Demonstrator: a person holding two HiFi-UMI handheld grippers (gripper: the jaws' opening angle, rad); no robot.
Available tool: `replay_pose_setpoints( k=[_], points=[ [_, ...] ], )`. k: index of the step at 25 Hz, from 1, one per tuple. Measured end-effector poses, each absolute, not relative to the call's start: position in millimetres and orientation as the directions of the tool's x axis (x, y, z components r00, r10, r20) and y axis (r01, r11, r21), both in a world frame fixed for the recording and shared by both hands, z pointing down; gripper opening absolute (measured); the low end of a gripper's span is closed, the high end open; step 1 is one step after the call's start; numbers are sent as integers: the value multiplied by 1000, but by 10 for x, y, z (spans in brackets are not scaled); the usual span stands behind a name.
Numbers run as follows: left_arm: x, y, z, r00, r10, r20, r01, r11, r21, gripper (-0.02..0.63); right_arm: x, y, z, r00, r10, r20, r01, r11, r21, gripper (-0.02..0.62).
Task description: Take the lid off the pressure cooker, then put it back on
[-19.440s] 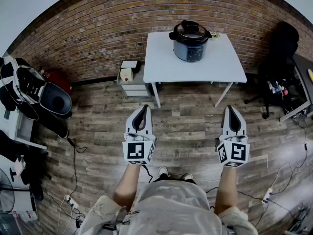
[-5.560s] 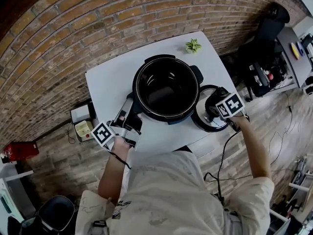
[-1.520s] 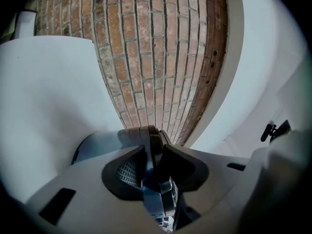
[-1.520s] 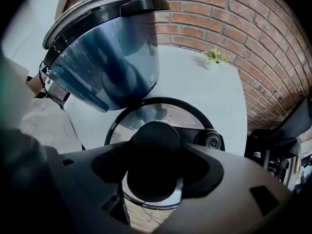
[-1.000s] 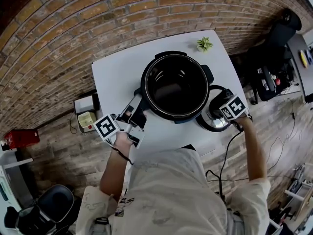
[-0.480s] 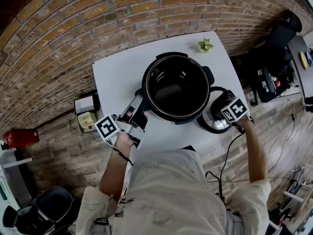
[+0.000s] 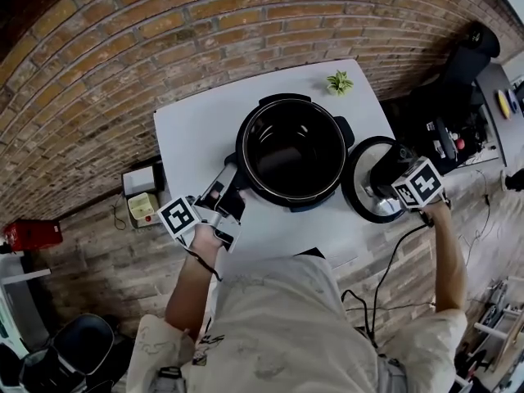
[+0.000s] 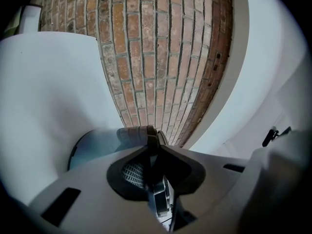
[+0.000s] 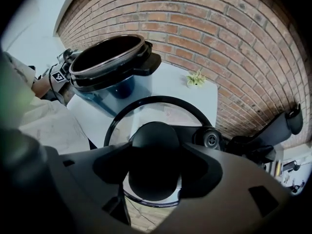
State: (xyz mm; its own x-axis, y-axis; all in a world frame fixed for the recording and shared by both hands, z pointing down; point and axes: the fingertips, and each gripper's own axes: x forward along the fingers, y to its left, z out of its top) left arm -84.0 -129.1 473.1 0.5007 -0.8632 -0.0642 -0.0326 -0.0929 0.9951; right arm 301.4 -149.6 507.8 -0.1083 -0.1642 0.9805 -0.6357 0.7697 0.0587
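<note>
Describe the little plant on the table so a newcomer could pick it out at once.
Start at the white table by the brick wall, with the open pressure cooker at its middle. Beyond the cooker, near the table's far right corner, stands the small plant. It is the only green, leafy thing there; the cooker and the lid are dark and far larger.

The white table is occupied by the open cooker near its middle and a small plant at its far corner.
</note>
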Motion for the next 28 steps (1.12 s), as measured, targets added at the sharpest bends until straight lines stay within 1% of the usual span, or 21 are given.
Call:
replay_pose_setpoints(
  k=[7, 11, 14, 18, 22, 28],
  points=[
    [-852, -1296, 4721, 495, -866, -74, -26, -100, 995, 74, 2964, -1666, 4155, -115, -253, 961, -603, 787, 135, 301],
    [-857, -1301, 4736, 493, -866, -76, -27, -102, 994, 74, 2770, -1805, 3662, -142, -355, 924, -570, 792, 217, 299],
    [-854, -1299, 4736, 494, -866, -77, -26, -103, 994, 74, 2534, -1851, 3376, -190, -376, 907, -544, 809, 221, 299],
    [-850, -1296, 4731, 492, -867, -75, -21, -98, 995, 72, 2092, -1843, 3165, -272, -340, 900, -459, 868, 189, 299],
    [-848, -1299, 4739, 494, -866, -74, -15, -93, 996, 71, 1628, -1818, 3160, -337, -290, 896, -370, 916, 157, 299],
    [-848, -1295, 4736, 494, -867, -73, -3, -86, 996, 69, 1093, -1678, 3307, -342, -162, 926, -233, 969, 84, 299]
  ],
)
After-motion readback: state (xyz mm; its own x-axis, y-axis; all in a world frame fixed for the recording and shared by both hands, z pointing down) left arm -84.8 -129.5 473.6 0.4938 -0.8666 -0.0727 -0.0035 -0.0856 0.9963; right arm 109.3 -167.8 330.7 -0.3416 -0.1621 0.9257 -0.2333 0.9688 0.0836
